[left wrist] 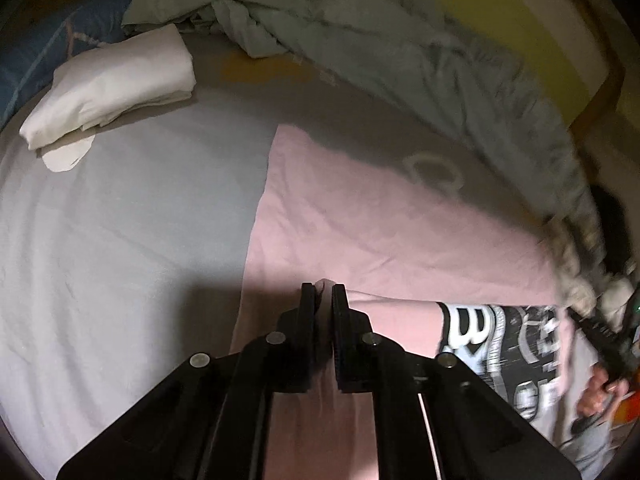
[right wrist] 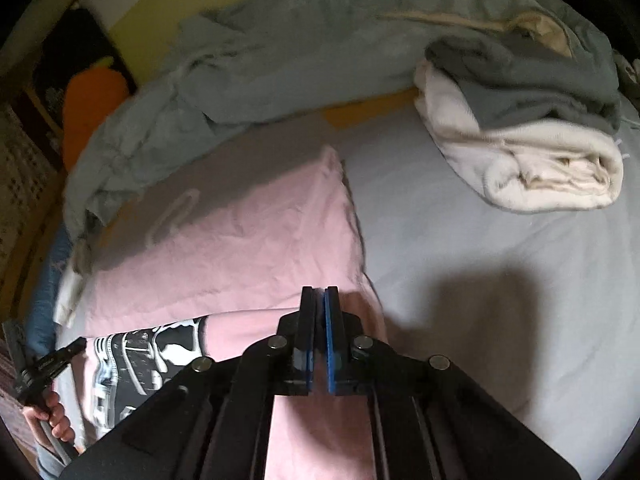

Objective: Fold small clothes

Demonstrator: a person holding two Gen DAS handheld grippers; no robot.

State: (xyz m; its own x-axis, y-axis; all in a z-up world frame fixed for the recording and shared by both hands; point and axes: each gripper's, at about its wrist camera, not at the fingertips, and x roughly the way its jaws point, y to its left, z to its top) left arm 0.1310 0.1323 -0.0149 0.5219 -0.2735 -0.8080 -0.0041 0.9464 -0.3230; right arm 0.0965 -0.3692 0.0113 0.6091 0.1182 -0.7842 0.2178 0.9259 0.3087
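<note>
A pink shirt lies on the grey bed sheet, its near part folded over so a black-and-white print shows. My left gripper is shut on a small bunch of pink cloth at the fold's left end. At the fold's right end my right gripper is shut, its tips pressed onto the shirt's edge. Each view shows the other gripper at its side edge, held by a hand.
A folded white garment lies at the far left beside a blue pillow. A rumpled grey-green quilt runs along the far side. A rolled white and grey blanket pile sits at the far right.
</note>
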